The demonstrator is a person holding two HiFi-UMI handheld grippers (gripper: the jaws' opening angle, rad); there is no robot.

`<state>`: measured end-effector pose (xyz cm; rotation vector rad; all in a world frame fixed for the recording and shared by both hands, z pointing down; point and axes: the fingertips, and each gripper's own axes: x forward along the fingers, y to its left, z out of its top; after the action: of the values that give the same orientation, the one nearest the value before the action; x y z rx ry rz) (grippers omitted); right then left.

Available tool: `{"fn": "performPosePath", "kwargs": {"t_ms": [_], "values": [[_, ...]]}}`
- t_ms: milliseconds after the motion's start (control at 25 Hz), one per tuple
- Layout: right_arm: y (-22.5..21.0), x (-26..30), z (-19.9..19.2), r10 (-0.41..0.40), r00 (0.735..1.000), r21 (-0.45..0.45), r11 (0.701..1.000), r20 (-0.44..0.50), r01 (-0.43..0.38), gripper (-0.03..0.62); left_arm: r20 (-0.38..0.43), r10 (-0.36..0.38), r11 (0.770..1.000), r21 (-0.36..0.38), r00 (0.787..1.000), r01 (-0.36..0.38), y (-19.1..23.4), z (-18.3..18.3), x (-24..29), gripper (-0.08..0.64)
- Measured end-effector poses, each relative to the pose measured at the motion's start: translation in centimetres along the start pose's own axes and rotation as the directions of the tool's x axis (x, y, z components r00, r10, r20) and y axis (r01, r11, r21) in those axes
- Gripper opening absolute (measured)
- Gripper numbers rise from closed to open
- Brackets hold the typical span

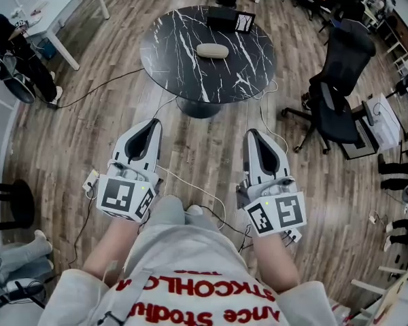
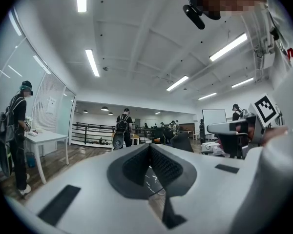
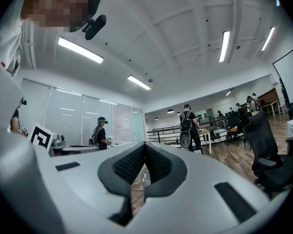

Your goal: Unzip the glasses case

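Note:
The beige glasses case (image 1: 212, 50) lies closed near the middle of a round black marble table (image 1: 170, 60), far ahead of both grippers. My left gripper (image 1: 152, 123) and right gripper (image 1: 251, 135) are held level side by side over the wooden floor, well short of the table and close to my body. Both are shut with nothing between the jaws. In the left gripper view the left gripper (image 2: 149, 148) has its dark pads meeting, and the right gripper (image 3: 144, 146) looks the same in the right gripper view. The case is not seen in either gripper view.
A black box (image 1: 222, 17) with a small card stands at the table's far edge. A black office chair (image 1: 340, 87) is to the right, a white table (image 1: 58, 9) at the far left, a dark stool (image 1: 13, 204) to my left. Cables (image 1: 190, 182) trail across the floor. People stand around the room.

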<state>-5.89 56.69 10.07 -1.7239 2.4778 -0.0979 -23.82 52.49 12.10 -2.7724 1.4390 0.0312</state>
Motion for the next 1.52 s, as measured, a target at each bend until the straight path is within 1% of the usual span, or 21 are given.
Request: {"fn": "performPosePath", "kwargs": {"t_ms": [160,320,480,640,800,1000,1200,1520], "values": [[-0.3,0.7,-0.6,0.005,1.0,0.012,1.0,-0.003,-0.005,0.012,-0.004,-0.008,1.0,-0.001,1.0,0.008,0.2,-0.4,0.9,0.009],[-1.0,2.7,-0.8,0.008,1.0,-0.002,1.0,-0.01,-0.008,0.012,-0.004,-0.022,1.0,-0.015,1.0,0.022,1.3,-0.6,3.1,0.009],[-2.6,5.9,-0.9,-0.001,1.0,-0.016,1.0,-0.014,0.001,0.012,0.015,-0.08,0.996,-0.029,0.997,0.08,2.4,-0.5,6.5,0.008],[-4.5,10.6,-0.8,-0.009,1.0,-0.028,1.0,-0.012,0.008,0.012,0.001,-0.082,0.997,-0.016,0.997,0.082,5.2,-0.9,11.1,0.008],[-6.0,16.0,-0.7,-0.019,1.0,-0.039,0.999,-0.008,0.019,0.012,-0.012,-0.084,0.996,-0.028,0.996,0.083,9.0,-1.3,15.8,0.008],[-8.0,21.9,-1.1,-0.046,0.999,-0.039,0.998,-0.003,0.046,0.012,-0.012,-0.11,0.993,-0.049,0.994,0.109,12.9,-2.1,21.1,0.008],[-9.9,25.9,-1.4,-0.073,0.997,-0.039,0.997,-0.008,0.073,0.012,-0.019,-0.129,0.99,-0.053,0.991,0.128,15.6,-2.5,25.3,0.008],[-13.0,30.6,-1.1,-0.078,0.997,-0.043,0.996,-0.018,0.077,0.012,-0.026,-0.108,0.993,-0.06,0.994,0.106,18.2,-2.4,31.1,0.008]]}}
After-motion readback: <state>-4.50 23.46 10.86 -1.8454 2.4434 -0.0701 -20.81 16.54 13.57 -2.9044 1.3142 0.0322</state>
